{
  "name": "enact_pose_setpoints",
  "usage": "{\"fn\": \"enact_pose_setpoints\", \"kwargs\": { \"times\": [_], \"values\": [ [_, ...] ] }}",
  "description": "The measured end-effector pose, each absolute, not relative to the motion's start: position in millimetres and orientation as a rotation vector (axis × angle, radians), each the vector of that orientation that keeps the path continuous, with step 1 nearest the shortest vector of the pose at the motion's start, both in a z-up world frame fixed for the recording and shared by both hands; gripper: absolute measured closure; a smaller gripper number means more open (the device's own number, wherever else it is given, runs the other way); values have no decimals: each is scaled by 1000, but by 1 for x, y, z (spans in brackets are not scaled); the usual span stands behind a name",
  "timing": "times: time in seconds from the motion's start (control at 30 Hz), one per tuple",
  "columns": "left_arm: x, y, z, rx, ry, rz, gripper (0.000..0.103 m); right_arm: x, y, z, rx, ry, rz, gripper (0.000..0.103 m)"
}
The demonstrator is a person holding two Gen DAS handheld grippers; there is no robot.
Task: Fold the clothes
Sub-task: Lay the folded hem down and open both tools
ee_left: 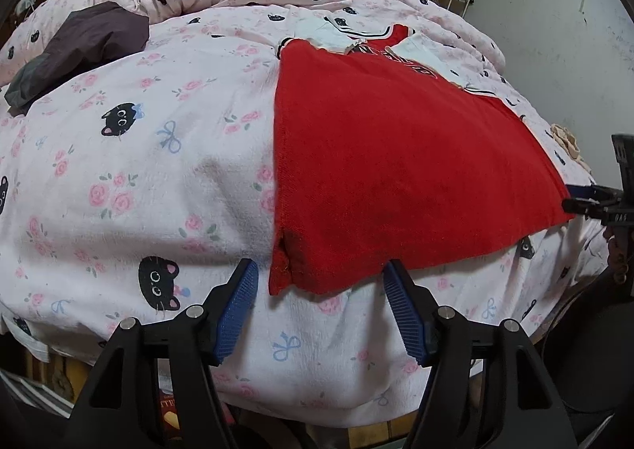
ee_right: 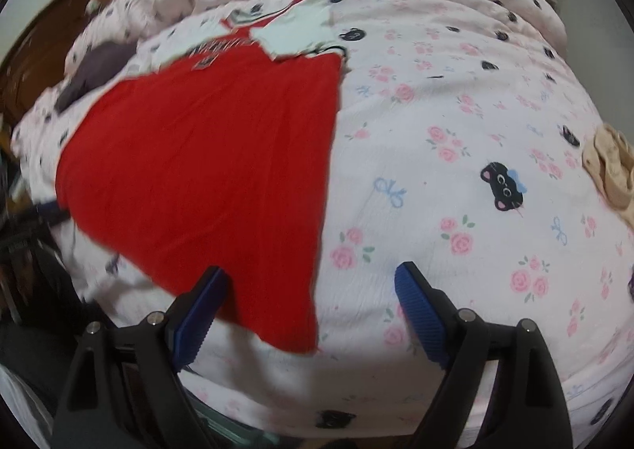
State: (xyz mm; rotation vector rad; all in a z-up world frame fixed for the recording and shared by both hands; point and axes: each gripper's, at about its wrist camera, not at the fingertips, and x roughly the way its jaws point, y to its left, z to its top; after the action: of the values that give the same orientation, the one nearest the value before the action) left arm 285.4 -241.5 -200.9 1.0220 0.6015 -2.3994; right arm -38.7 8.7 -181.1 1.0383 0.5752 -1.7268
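Note:
A red jersey [ee_left: 400,155] with white folded-in parts near its collar lies flat on a pink floral bedspread [ee_left: 130,155]. My left gripper [ee_left: 319,278] is open, its jaws on either side of the jersey's near left hem corner. In the right wrist view the jersey [ee_right: 206,179] lies left of centre, and my right gripper [ee_right: 311,286] is open around its near right hem corner. The right gripper also shows in the left wrist view [ee_left: 586,203] at the jersey's right edge. The left gripper shows blurred at the left edge of the right wrist view [ee_right: 43,211].
A dark grey garment [ee_left: 79,48] lies at the far left of the bed. A beige cloth [ee_right: 610,167] lies near the bed's right edge. Rumpled bedding is piled at the back. A white wall [ee_left: 554,33] stands to the right.

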Motion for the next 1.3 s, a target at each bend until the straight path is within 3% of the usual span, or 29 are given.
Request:
{"fn": "enact_pose_setpoints", "kwargs": {
  "times": [0.17, 0.37, 0.6, 0.7, 1.0, 1.2, 1.3],
  "values": [
    [290, -249, -195, 970, 659, -2421, 43, -37, 12, -182, 1050, 596, -1698, 14],
    [292, -255, -196, 968, 675, -2413, 51, -43, 17, -179, 1083, 536, -1683, 14],
    [295, -258, -197, 964, 708, -2417, 84, -42, 20, -179, 1089, 519, -1674, 14],
    [294, -252, -196, 978, 672, -2435, 93, -43, 20, -178, 1096, 504, -1668, 14],
    [298, -249, -189, 953, 627, -2430, 98, -41, 25, -180, 1137, 449, -1608, 16],
    [298, -246, -186, 940, 600, -2417, 98, -37, 23, -186, 1154, 466, -1570, 38],
    [298, -249, -187, 945, 606, -2405, 98, -41, 22, -187, 1178, 431, -1560, 42]
  ]
}}
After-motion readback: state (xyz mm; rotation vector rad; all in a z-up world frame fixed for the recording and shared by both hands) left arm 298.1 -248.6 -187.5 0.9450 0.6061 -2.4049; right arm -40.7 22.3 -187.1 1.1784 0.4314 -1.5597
